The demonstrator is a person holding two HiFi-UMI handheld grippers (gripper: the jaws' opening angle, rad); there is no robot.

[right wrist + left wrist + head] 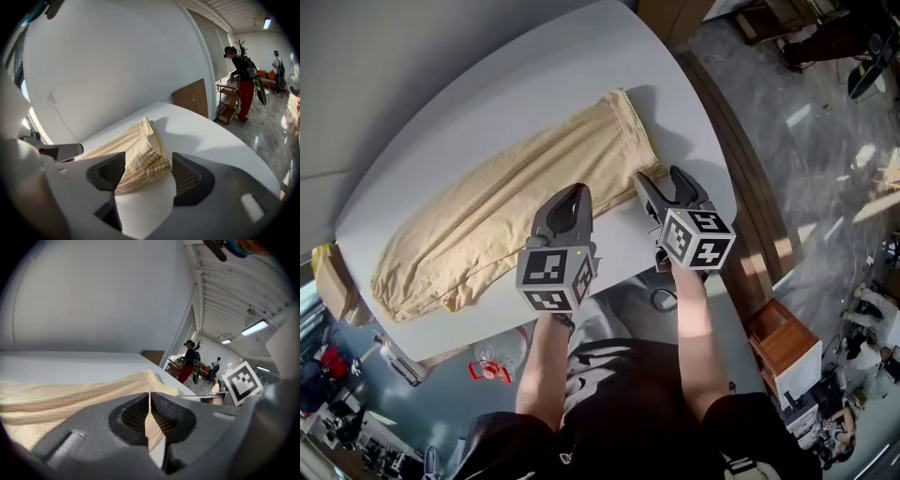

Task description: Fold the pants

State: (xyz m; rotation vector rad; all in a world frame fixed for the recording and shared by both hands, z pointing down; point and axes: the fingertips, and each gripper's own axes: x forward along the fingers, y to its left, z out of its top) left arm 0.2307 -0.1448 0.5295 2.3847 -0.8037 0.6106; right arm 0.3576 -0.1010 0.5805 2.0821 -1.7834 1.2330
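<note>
Cream checked pants (516, 197) lie flat and lengthwise across the pale table (487, 103), their banded end at the far right and the other end at the near left. Over the near long edge of the pants my left gripper (575, 194) hovers, jaws together with nothing between them; in the left gripper view its tips (150, 397) meet in a thin slit with the cloth (70, 397) behind. My right gripper (662, 178) stands open just right of the pants' near corner. In the right gripper view that banded corner (140, 150) shows between the spread jaws, untouched.
The table's rounded right edge (722, 178) drops to a shiny floor. A wooden cabinet (783, 347) stands at the lower right and a red object (487, 368) lies below the table's near edge. A person (243, 89) stands by a shelf far off.
</note>
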